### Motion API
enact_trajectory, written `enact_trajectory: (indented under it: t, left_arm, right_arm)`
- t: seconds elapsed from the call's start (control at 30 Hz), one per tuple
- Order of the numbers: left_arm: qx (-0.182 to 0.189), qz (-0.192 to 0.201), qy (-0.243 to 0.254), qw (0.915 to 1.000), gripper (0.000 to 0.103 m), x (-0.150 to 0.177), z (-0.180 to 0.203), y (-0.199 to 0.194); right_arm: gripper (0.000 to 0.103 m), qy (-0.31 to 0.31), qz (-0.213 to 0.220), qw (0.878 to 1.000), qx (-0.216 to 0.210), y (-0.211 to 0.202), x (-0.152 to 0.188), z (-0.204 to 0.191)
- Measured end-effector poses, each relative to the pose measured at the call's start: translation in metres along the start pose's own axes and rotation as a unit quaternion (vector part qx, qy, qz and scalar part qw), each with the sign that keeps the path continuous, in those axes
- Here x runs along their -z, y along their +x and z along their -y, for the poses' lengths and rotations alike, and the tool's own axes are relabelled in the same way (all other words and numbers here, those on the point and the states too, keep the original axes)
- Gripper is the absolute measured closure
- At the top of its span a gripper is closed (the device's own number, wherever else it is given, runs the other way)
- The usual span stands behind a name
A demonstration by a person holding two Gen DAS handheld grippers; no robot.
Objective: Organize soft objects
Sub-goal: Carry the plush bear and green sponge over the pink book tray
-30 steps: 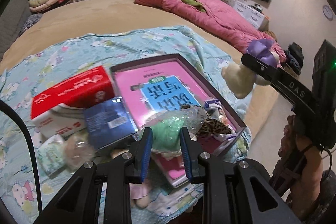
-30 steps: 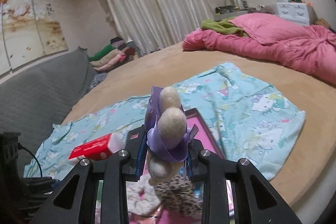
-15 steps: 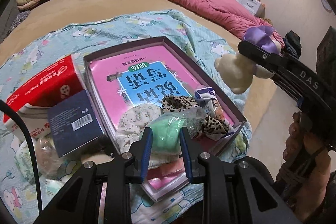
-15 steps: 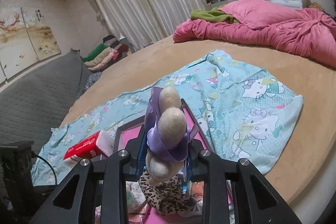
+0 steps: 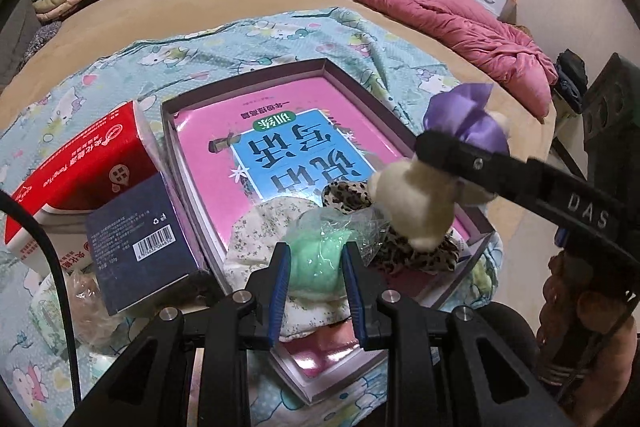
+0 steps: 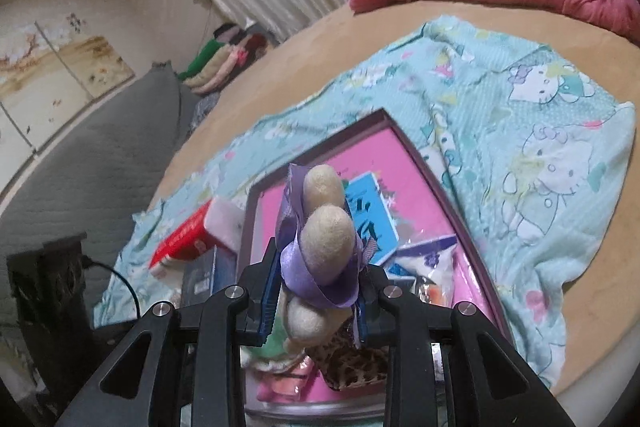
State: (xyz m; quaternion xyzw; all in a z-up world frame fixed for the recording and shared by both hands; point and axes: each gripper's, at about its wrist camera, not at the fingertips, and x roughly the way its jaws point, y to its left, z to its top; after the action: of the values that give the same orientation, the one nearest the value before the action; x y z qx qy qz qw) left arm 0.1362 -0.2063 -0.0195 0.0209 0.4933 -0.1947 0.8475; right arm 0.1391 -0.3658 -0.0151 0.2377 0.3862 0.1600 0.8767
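Plush toy (image 5: 420, 203) lowered over box (image 5: 248, 91), leopard fabric (image 5: 424, 255) half-hidden

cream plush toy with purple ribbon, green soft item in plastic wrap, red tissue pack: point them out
cream plush toy with purple ribbon (image 6: 326, 241): right wrist view, its cream body.
green soft item in plastic wrap (image 5: 316, 259): left wrist view, its green middle.
red tissue pack (image 5: 86, 163): left wrist view, red top face.

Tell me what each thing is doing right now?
Left gripper: shut on green pouf.
Green pouf: squeezed, over the box.
Right gripper: shut on plush toy.
Plush toy: held above the box.
Box: open, book inside.
Leopard scrunchie: lying in the box.
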Motion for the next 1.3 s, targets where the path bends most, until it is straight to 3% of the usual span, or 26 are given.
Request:
enact_trajectory:
  t: [0.43, 0.93, 1.3]
  left_arm:
    - [0.002, -0.006, -0.013, 0.9999, 0.076, -0.006, -0.011, 0.008]
    - [-0.004, -0.018, -0.003, 0.9998, 0.076, -0.012, -0.005, 0.015]
    - [-0.01, -0.02, 0.002, 0.9998, 0.076, -0.016, -0.001, 0.018]
  right_arm:
    - [0.071, -0.019, -0.055, 0.998, 0.016, 0.035, 0.015, -0.004]
    - [0.07, -0.048, -0.053, 0.994, 0.078, 0.044, 0.017, 0.004]
    - [0.058, -0.054, -0.038, 0.992, 0.104, 0.037, 0.015, 0.01]
